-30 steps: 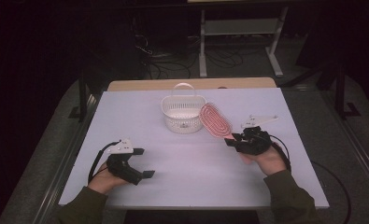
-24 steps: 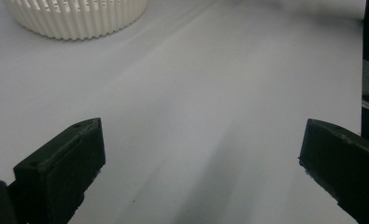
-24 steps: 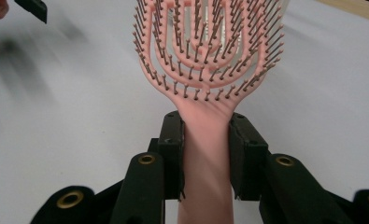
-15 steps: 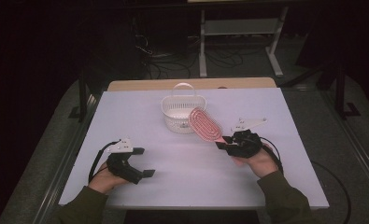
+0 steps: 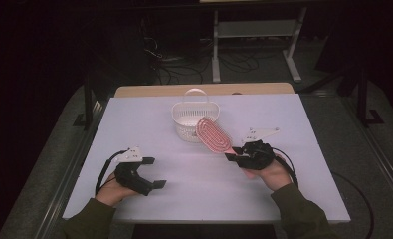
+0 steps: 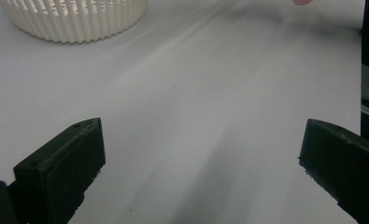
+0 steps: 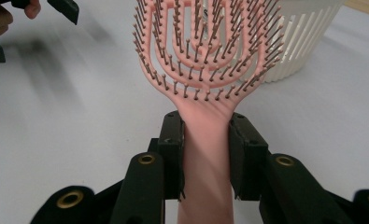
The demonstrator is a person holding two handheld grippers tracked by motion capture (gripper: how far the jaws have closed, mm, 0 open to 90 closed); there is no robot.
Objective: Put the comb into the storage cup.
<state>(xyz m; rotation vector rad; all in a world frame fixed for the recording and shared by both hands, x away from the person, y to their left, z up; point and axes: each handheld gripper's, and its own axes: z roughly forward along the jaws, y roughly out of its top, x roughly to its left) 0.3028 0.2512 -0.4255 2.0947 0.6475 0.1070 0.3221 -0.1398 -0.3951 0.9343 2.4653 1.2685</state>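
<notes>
A pink hairbrush (image 7: 205, 70) is being held by its handle between the closed jaws of the right gripper (image 5: 234, 156), with the bristled head tilted up and raised off the table (image 5: 283, 199), just in front of the white basket (image 5: 189, 115) and overlapping its near rim in the high view. The step in hand is judged to be the placing of the hairbrush into the basket. For this to be done well, the head is best being carried higher than the basket's rim before it is being lowered, so that the slatted wall is not being pushed and the light basket is not being slid away. The arched handle of the basket, standing over its far side, is best being avoided by an approach from the near side. The grip is being kept firm on the narrow neck of the handle, as the right gripper view shows it, until the head is resting inside. The left gripper (image 5: 156, 173) is being held wide open and empty, low over the table, well to the near left of the basket, and could be brought up to steady the basket if it is being tipped.
</notes>
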